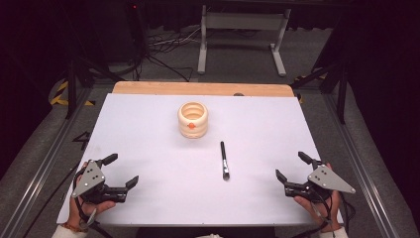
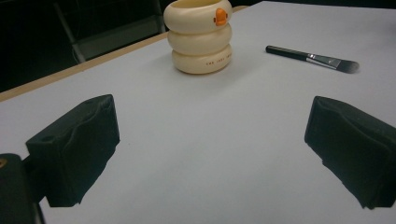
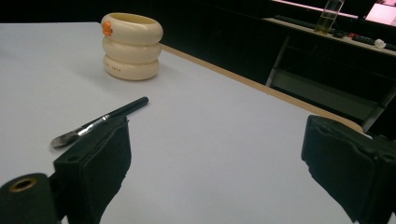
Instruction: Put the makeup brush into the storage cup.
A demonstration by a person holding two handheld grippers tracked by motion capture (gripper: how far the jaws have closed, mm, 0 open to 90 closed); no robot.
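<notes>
A cream ribbed cup [image 1: 192, 119] with an orange mark stands upright at the middle back of the white table [image 1: 148, 148]; it also shows in the left gripper view [image 2: 199, 36] and the right gripper view [image 3: 131, 45]. A black makeup brush [image 1: 224, 159] lies flat in front and to the right of the cup, bristles toward the person [image 2: 313, 58] [image 3: 99, 122]. My left gripper [image 1: 120, 172] rests open near the front left corner, nothing between its jaws [image 2: 210, 154]. My right gripper [image 1: 293, 167] rests open near the front right corner, also empty [image 3: 215, 163].
A wooden strip [image 1: 203, 89] runs along the table's far edge. Beyond it stand a grey metal frame [image 1: 242, 34] and cables on the floor. Dark stands flank the table. A shelf with a bottle [image 3: 330, 14] appears in the right gripper view.
</notes>
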